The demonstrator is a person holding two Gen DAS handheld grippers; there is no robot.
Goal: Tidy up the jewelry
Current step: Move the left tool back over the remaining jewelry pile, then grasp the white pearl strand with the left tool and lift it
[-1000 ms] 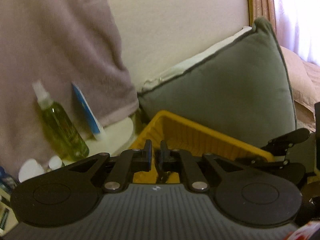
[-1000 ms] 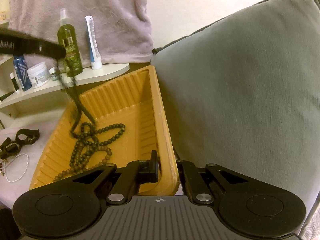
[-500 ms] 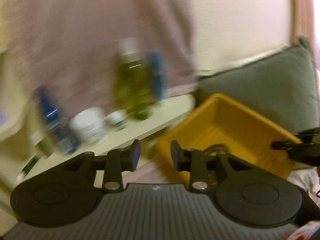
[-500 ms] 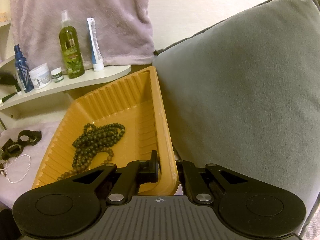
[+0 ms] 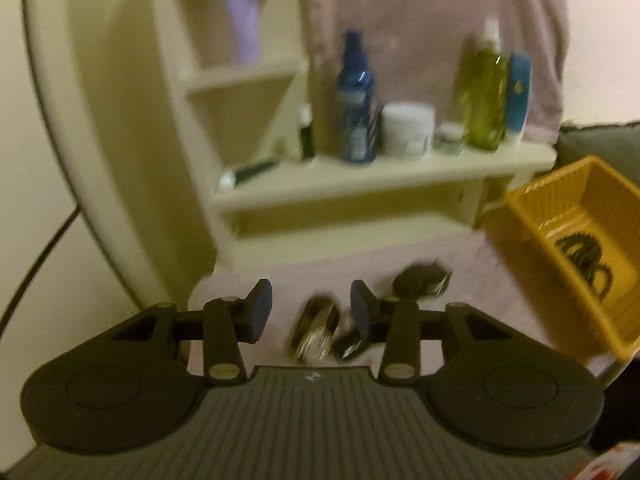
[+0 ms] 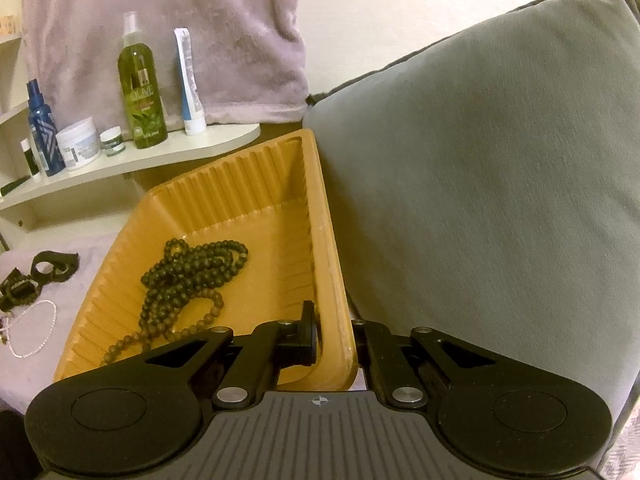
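A yellow ribbed tray [image 6: 312,216] holds a dark bead necklace [image 6: 188,272]. My right gripper [image 6: 336,340] is shut on the tray's right wall near the front corner. The tray [image 5: 520,208] and the necklace [image 5: 584,256] also show at the right of the blurred left wrist view. My left gripper [image 5: 311,308] is open and empty above the pale cloth. Under it lie a shiny dark piece [image 5: 316,328] and a dark watch-like piece [image 5: 420,282]. In the right wrist view a dark strap piece [image 6: 48,266] and a thin white chain [image 6: 32,332] lie left of the tray.
A cream shelf [image 5: 380,176] carries a blue bottle [image 5: 358,96], a white jar [image 5: 408,128], a green spray bottle [image 6: 140,88] and a tube [image 6: 188,80]. A grey cushion [image 6: 500,180] leans against the tray's right side. A mauve towel [image 6: 180,20] hangs behind.
My left gripper let the bead necklace drop into the tray, opened, and swung left and down over the cloth. My right gripper has kept its hold on the tray.
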